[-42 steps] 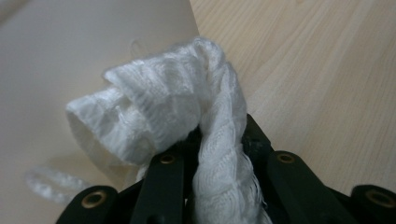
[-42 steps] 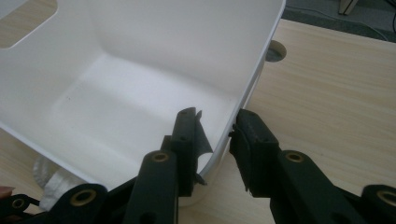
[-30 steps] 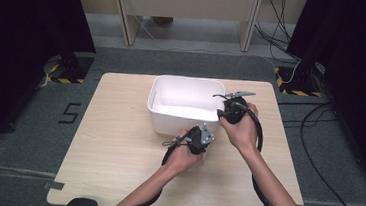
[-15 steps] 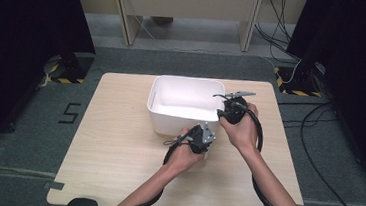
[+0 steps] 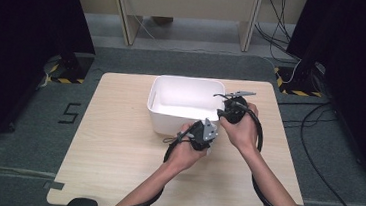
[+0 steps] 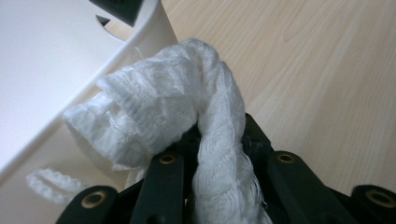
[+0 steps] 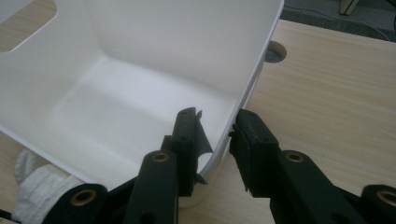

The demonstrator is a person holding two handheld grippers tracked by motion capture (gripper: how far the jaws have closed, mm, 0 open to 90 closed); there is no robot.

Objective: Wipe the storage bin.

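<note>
Work in hand: you are getting a white cloth into the white tub on the table — that is my reading of it.
Done so far: the cloth is picked up and clear of the table top, bunched in your left gripper at the tub's near wall.
Left to do: the cloth is outside the tub, not over the rim yet — judged from here, it has to go up, across the edge and be let go inside.
Left gripper: clenched tight on the cloth; a thick twist runs down between the two jaws, and the loose bulk flops over their tips toward the tub wall.
Cloth and tub: just beside the outer wall, near the corner; I cannot tell if they touch.
Right gripper: clamped on the tub's rim at the right near corner — one jaw inside the wall, one outside, steadying it.
Tub inside: bare.
</note>
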